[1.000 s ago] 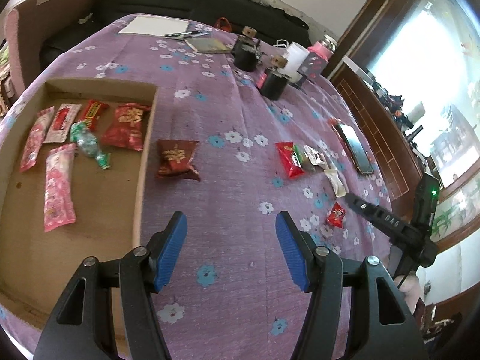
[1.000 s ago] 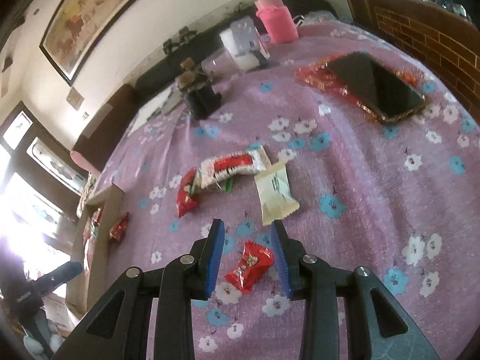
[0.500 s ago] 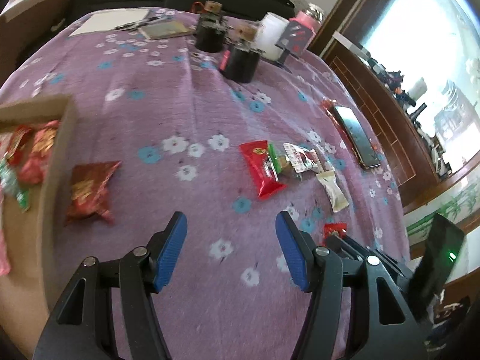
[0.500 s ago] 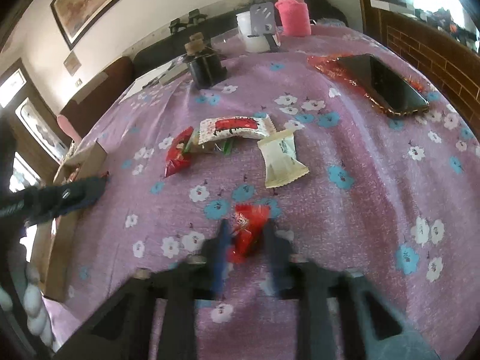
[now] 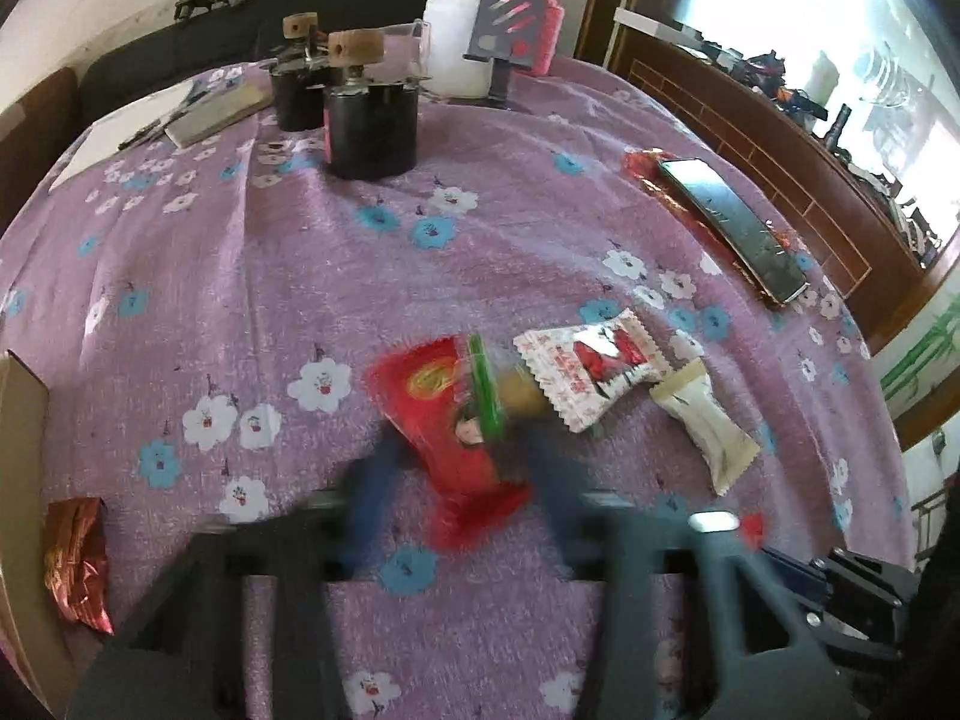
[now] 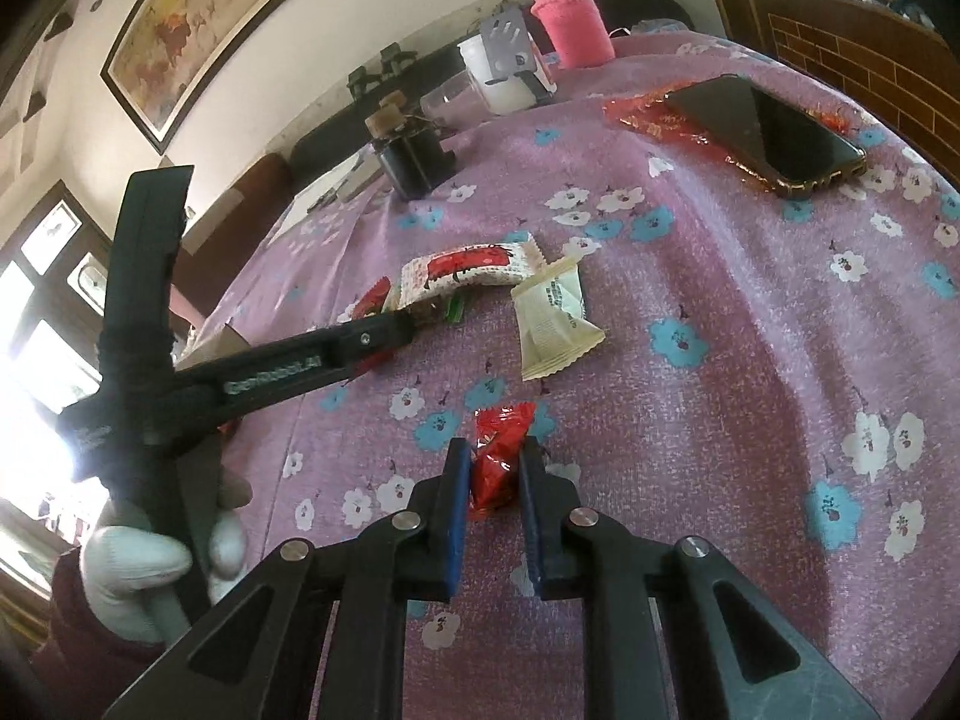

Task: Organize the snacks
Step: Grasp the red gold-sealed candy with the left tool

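Note:
My right gripper (image 6: 492, 462) is shut on a small red candy packet (image 6: 497, 456), just above the purple flowered tablecloth (image 6: 720, 312). My left gripper (image 5: 462, 468) is open, its blurred blue fingers either side of a red snack packet (image 5: 447, 420). It also shows in the right wrist view (image 6: 384, 330), reaching at that packet (image 6: 373, 299). Beside it lie a green-striped snack (image 5: 489, 390), a white-and-red packet (image 5: 591, 369) and a cream packet (image 5: 708, 429). A cardboard box edge (image 5: 24, 420) is at far left with a dark red foil packet (image 5: 75, 558) next to it.
Two black jars with cork lids (image 5: 369, 114), a white container (image 5: 453, 51), a pink bottle (image 5: 537, 6), a phone stand (image 5: 507, 30) and papers (image 5: 168, 120) stand at the back. A phone (image 5: 729, 228) lies on red foil at the right.
My left gripper swung right from the box and dropped down around the red snack packet. My right gripper closed on the small red candy.

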